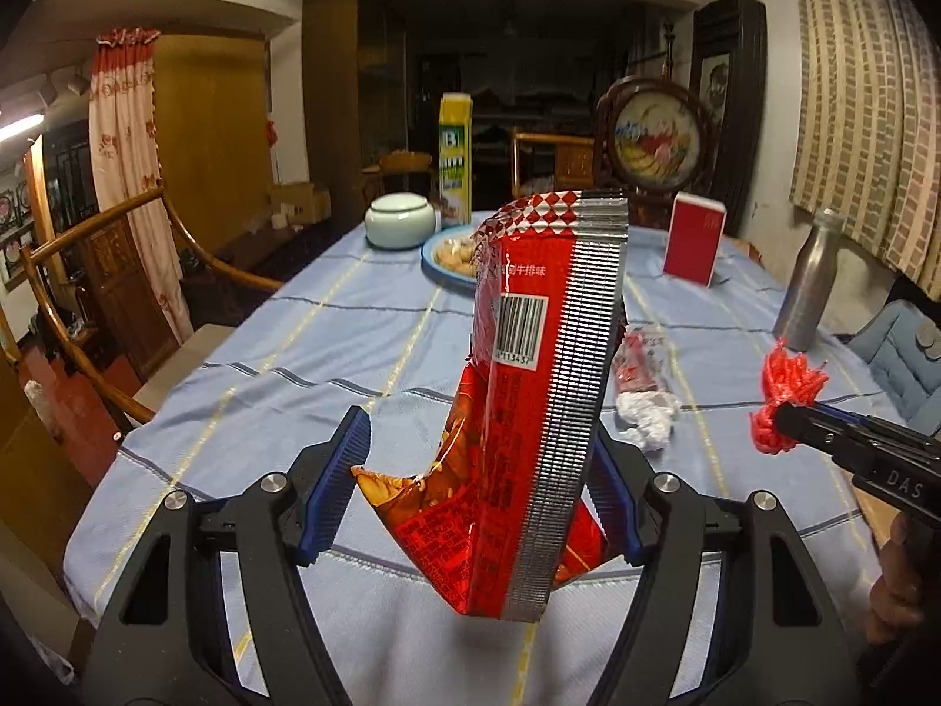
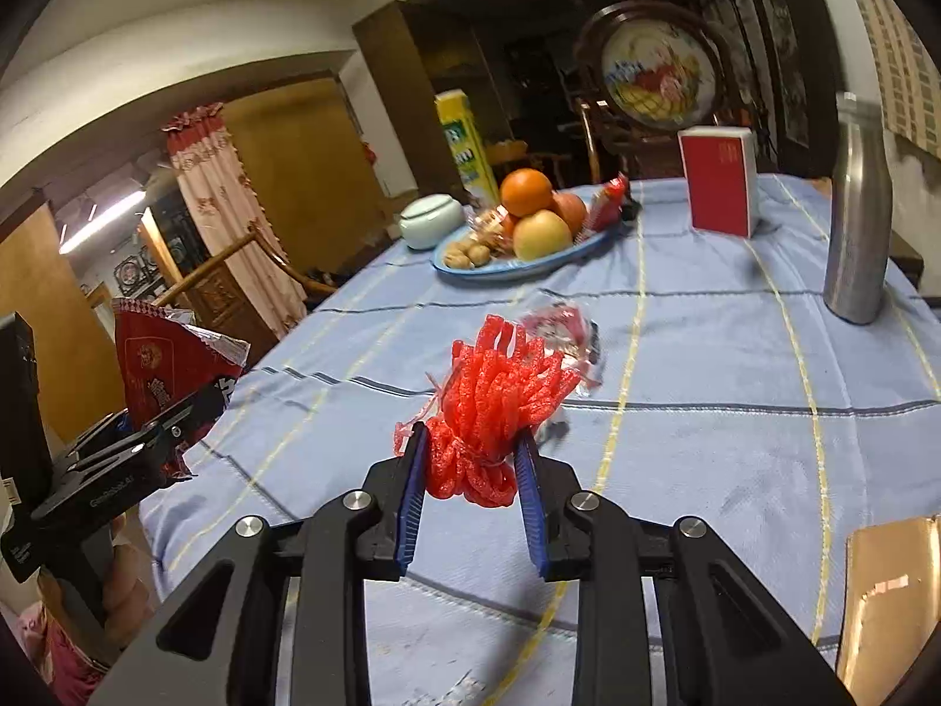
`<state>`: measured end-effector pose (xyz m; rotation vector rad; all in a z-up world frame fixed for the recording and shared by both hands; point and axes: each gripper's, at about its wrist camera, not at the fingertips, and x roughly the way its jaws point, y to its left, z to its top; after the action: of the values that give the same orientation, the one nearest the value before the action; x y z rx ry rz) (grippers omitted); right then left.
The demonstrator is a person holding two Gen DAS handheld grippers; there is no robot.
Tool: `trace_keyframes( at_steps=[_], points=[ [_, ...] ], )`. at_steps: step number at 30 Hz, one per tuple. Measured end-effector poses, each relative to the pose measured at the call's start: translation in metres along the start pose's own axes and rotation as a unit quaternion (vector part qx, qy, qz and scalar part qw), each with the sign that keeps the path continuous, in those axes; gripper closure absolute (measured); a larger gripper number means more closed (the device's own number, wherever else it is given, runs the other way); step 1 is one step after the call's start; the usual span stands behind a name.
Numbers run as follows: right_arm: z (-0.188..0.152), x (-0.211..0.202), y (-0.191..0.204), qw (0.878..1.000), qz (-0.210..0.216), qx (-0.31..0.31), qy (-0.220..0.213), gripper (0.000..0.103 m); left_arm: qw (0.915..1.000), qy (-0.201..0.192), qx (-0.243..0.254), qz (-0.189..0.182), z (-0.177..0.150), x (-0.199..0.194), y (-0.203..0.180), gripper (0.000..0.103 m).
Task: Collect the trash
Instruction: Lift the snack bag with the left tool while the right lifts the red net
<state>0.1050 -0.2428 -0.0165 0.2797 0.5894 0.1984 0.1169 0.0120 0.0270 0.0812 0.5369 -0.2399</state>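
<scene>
Left wrist view: the left gripper (image 1: 476, 470) has its jaws set fairly wide and closed on an empty red snack bag (image 1: 529, 388), whose crumpled lower part sits between the two blue ribbed pads while its silver crimped seam rises upright well above the fingertips, barcode facing the camera. The bag is lifted clear of the blue checked tablecloth (image 1: 264, 365). Beyond the right jaw, on the cloth, lies a crumpled wrapper with white tissue (image 1: 641, 394), apart from both grippers. Farther ahead of the jaws stand a pale lidded jar (image 1: 400, 220), a yellow carton (image 1: 456, 159), a fruit plate (image 1: 438, 265) partly hidden behind the bag, a red box (image 1: 694, 238) and a metal bottle (image 1: 808, 288). Off to the right of the jaws the right gripper (image 1: 782, 418) comes in from the frame edge, a red foam net (image 1: 785, 394) bunched at its tip, with a hand (image 1: 900, 582) below it. In the right wrist view the right gripper (image 2: 470, 459) has its jaws narrow and pressed on the gathered end of the red foam net (image 2: 500, 406), whose loose strands fan out past the fingertips, above the cloth. Just beyond the net the crumpled wrapper (image 2: 564, 335) rests on the table. To the left of these jaws the left gripper (image 2: 170, 418) holds the red snack bag (image 2: 164, 365) upright. Ahead are the fruit plate (image 2: 470, 270), the red box (image 2: 720, 179) and the metal bottle (image 2: 858, 212).
</scene>
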Motion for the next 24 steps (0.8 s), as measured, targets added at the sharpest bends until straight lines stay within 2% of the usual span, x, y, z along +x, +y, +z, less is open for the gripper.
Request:
trace_keyframes(
  at_steps=[8, 17, 24],
  points=[
    [-0.010, -0.037, 0.027, 0.999, 0.021, -0.023, -0.023, 0.074, 0.9992, -0.035, 0.007, 0.020, -0.004, -0.046, 0.001, 0.034],
    [-0.030, -0.076, 0.070, 0.996, 0.053, -0.055, -0.040, 0.074, 0.9959, -0.071, 0.008, 0.055, -0.028, -0.109, 0.012, 0.034],
    [-0.049, -0.124, 0.112, 0.990, 0.090, -0.086, -0.069, 0.074, 0.9904, -0.110, 0.001, 0.083, -0.052, -0.172, 0.026, 0.034]
  ],
)
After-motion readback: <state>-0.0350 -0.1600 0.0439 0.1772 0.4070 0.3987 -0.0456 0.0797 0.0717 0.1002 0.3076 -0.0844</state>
